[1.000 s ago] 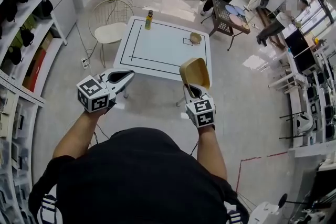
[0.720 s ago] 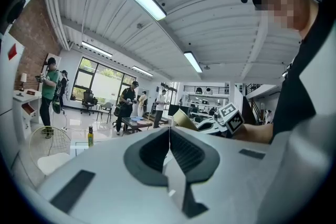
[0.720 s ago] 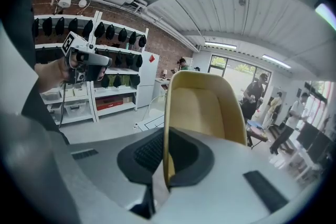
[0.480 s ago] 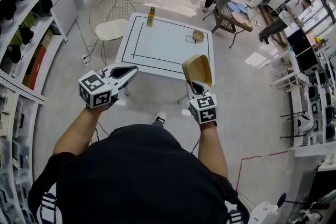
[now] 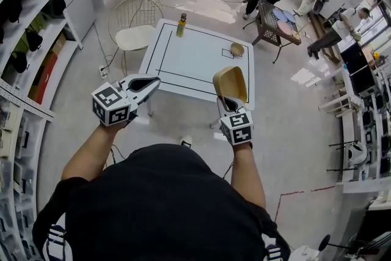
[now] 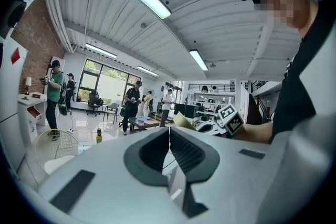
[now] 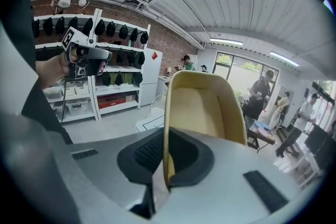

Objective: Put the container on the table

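Note:
My right gripper [image 5: 228, 102] is shut on the rim of a tan, empty container [image 5: 228, 84], held in the air just short of the near edge of the white table [image 5: 195, 58]. In the right gripper view the container [image 7: 202, 107] stands up from the jaws, its wall pinched between the pads. My left gripper [image 5: 148, 84] is shut with nothing in it, held level off the table's near left corner. In the left gripper view its pads [image 6: 169, 147] meet, and the right gripper [image 6: 223, 120] shows beyond them.
On the table stand a yellow bottle [image 5: 181, 24] at the far left and a small bowl [image 5: 237, 49] at the far right. A wire chair [image 5: 135, 24] stands left of the table. Shelves [image 5: 27, 40] line the left wall. Several people stand farther back.
Both grippers have moved forward toward the table, the right one still carrying the container. The table sits nearer in the head view. Jaws unchanged.

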A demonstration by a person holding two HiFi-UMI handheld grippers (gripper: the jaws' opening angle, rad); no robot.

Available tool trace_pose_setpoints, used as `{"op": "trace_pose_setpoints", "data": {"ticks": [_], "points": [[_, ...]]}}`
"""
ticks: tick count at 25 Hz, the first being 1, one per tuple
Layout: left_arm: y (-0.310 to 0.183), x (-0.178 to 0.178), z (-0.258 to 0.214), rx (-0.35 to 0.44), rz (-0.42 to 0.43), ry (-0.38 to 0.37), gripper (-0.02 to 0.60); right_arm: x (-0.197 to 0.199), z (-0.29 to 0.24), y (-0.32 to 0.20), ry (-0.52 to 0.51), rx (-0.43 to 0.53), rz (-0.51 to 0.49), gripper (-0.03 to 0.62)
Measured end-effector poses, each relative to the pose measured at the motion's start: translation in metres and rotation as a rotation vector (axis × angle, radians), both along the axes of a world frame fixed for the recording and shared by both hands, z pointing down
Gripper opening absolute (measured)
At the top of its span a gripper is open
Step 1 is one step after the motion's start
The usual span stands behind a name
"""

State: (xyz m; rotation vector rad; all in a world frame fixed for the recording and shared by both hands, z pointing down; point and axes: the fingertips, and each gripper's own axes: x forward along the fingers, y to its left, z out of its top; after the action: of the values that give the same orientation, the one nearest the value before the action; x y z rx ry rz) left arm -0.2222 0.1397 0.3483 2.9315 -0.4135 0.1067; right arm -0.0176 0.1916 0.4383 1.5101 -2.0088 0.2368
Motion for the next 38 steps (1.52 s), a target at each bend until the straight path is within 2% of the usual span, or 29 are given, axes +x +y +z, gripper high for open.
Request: {"op": "trace_pose_setpoints", "data": {"ticks": [15,38], "points": [[-0.045,0.019,0.021,-0.042,-0.060,-0.035,0.009,0.030,0.020,-0.050,-0.009,-0.048,-0.049,0.008],[-0.097,0.073,0.044,-0.099,-0.120,-0.064,0.009,0.085,0.047,-0.111,-0.038,-0.104,-0.102,0.008]]}}
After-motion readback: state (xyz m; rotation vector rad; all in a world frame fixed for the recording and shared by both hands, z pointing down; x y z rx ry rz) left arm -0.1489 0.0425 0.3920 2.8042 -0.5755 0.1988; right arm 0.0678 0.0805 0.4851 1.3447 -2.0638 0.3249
